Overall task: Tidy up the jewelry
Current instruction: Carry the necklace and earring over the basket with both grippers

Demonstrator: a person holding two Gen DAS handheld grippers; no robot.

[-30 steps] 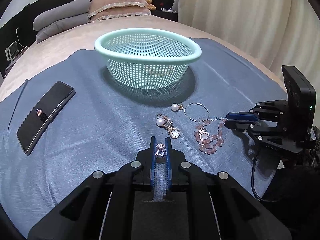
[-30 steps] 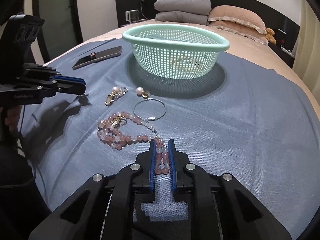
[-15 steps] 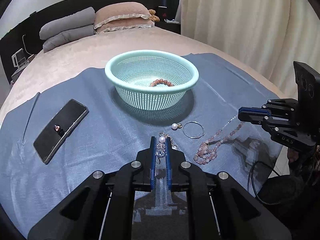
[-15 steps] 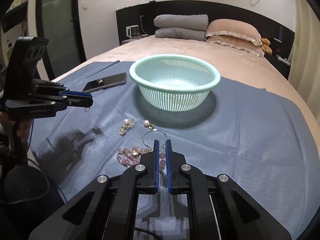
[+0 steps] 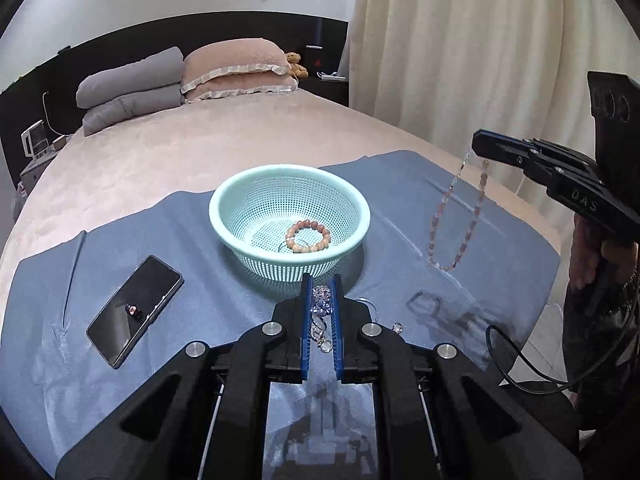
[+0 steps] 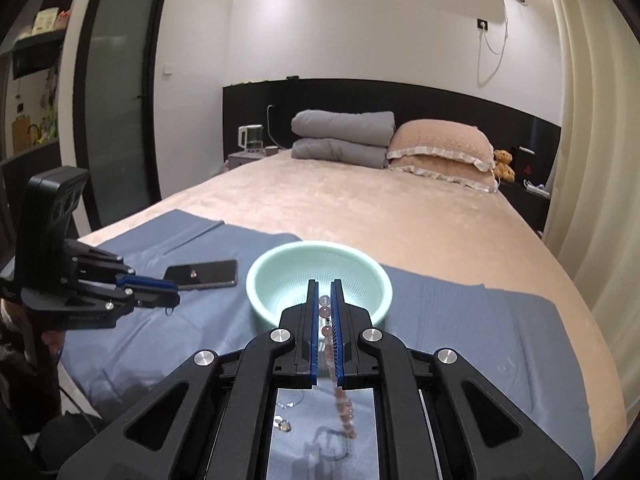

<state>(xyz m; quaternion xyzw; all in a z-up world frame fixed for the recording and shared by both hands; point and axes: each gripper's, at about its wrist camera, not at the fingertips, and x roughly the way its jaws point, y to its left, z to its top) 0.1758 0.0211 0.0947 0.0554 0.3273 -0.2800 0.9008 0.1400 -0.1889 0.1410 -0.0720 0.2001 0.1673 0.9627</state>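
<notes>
A mint mesh basket (image 5: 224, 216) (image 6: 256, 280) stands on the blue cloth (image 5: 200, 312) and holds a peach bead bracelet (image 5: 308, 236). My left gripper (image 5: 320, 304) is shut on a crystal earring (image 5: 322, 308) and holds it high, just short of the basket; it also shows in the right wrist view (image 6: 168, 296). My right gripper (image 6: 325, 308) is shut on a pink bead necklace (image 6: 344, 408), which hangs in a long loop (image 5: 456, 220) to the right of the basket. The right gripper also shows in the left wrist view (image 5: 480, 148).
A black phone (image 5: 134, 310) with a small ring on it lies left of the basket. A thin bangle and a small pearl piece (image 6: 282, 424) lie on the cloth below the grippers. Pillows (image 5: 236, 68) sit at the bed's head; a curtain (image 5: 480, 40) hangs on the right.
Both grippers have risen well above the cloth. The pink necklace has left the cloth and now hangs free from the right gripper. The earring rose with the left gripper.
</notes>
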